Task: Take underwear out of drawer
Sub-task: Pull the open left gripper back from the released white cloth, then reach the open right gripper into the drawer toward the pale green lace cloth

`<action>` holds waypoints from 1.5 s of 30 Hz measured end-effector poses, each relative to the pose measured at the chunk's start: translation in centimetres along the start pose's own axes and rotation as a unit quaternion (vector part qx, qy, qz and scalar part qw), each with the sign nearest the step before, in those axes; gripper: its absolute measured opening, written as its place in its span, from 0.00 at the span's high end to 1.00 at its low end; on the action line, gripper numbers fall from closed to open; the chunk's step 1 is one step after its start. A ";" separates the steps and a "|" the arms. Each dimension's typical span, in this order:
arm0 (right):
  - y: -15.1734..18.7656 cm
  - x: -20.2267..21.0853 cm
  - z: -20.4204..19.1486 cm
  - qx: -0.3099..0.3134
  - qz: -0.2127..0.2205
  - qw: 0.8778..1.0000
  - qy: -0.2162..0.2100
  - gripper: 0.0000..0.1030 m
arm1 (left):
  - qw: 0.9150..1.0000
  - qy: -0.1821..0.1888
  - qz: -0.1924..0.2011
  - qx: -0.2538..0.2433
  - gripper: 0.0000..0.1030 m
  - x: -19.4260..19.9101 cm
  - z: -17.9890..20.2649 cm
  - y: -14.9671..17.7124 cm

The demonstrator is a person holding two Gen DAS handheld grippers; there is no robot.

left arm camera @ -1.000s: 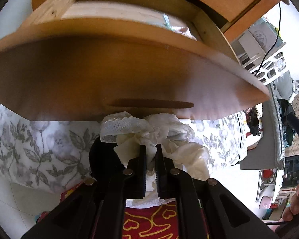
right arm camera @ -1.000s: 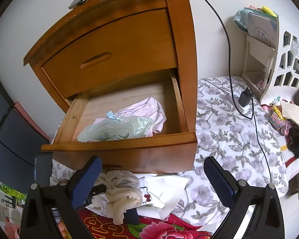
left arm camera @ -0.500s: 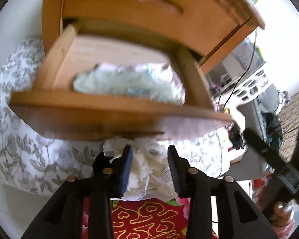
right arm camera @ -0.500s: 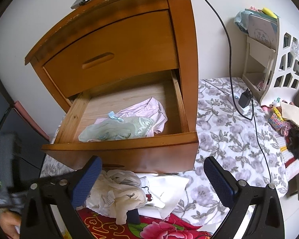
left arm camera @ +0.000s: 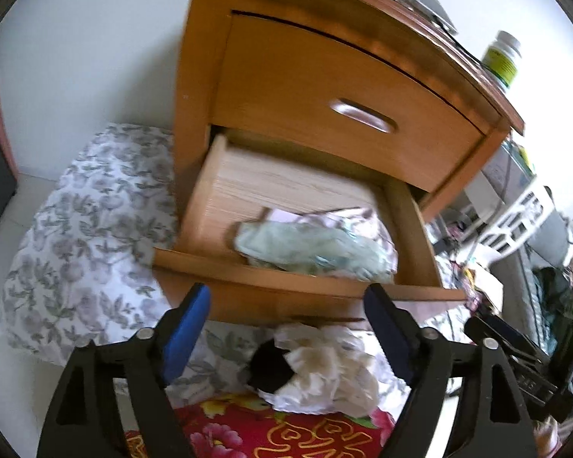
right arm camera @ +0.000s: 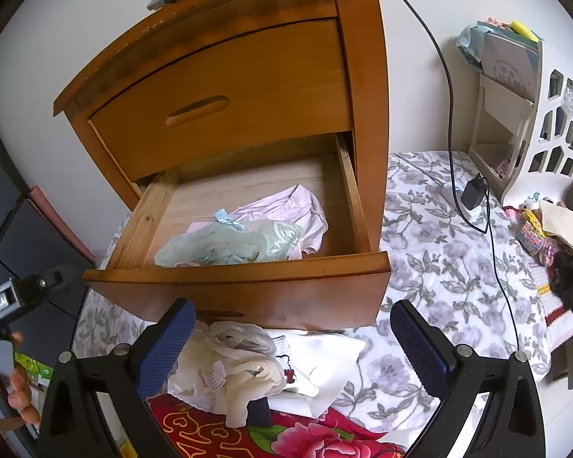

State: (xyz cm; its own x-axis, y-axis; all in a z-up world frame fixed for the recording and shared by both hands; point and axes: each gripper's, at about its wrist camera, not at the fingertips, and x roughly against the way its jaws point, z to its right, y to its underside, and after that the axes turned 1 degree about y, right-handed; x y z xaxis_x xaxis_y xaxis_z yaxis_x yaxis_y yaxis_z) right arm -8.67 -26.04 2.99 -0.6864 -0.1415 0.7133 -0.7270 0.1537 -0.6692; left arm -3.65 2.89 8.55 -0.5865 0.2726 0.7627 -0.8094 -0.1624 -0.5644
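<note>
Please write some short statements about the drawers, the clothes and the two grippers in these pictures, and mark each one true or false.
1. The lower drawer is open. True.
2. The upper drawer is open too. False: it is shut.
3. A pale green garment lies in the lower drawer on top of a pink garment. True.
4. The left gripper holds a white garment. False: its jaws stand wide open and hold nothing.
5. The right gripper is open. True.
6. The heap of white clothes lies inside the drawer. False: it lies outside, below the drawer front.

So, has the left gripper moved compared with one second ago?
Yes. The left gripper has risen and drawn back from the cream underwear below the drawer front, and its jaws now stand open.
</note>
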 end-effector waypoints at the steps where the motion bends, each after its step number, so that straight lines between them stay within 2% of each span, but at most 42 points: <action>1: 0.0 0.0 -0.1 0.001 -0.001 1.000 0.000 0.00 | 1.000 -0.008 0.004 0.003 0.19 -0.1 -0.2 0.0; 4: 0.1 -0.2 -0.4 0.006 -0.004 1.000 -0.001 0.00 | 1.000 -0.021 0.011 0.005 0.16 -0.2 -0.5 0.3; 7: 0.1 -0.3 -0.7 0.011 -0.006 1.000 -0.001 0.00 | 0.999 -0.037 0.023 -0.003 0.05 -0.2 -0.5 0.4; 19: 0.2 -1.5 -2.2 0.033 -0.020 0.999 -0.002 0.00 | 0.995 -0.084 0.047 -0.034 0.05 0.0 -0.4 0.1; 34: -0.8 -3.8 -4.5 0.084 -0.035 0.996 -0.004 0.00 | 0.991 -0.105 0.059 -0.052 0.05 -1.2 -0.9 -0.5; 40: -1.6 -4.1 -5.7 0.115 -0.027 0.993 -0.006 0.00 | 0.989 -0.114 0.073 -0.055 0.05 -1.6 -0.9 -0.7; 45: -2.8 -3.8 -6.4 0.131 -0.003 0.991 0.001 0.00 | 0.988 -0.122 0.079 -0.046 0.05 -1.9 -1.3 -1.0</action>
State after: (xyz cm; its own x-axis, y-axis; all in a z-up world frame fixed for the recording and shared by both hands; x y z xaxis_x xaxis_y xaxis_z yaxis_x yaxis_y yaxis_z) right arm -3.93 -19.69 3.47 -0.6822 -0.1392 0.7178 -0.7105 -0.1055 -0.6957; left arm -1.68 3.79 7.28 -0.7044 0.0115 0.7097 -0.7074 -0.0942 -0.7005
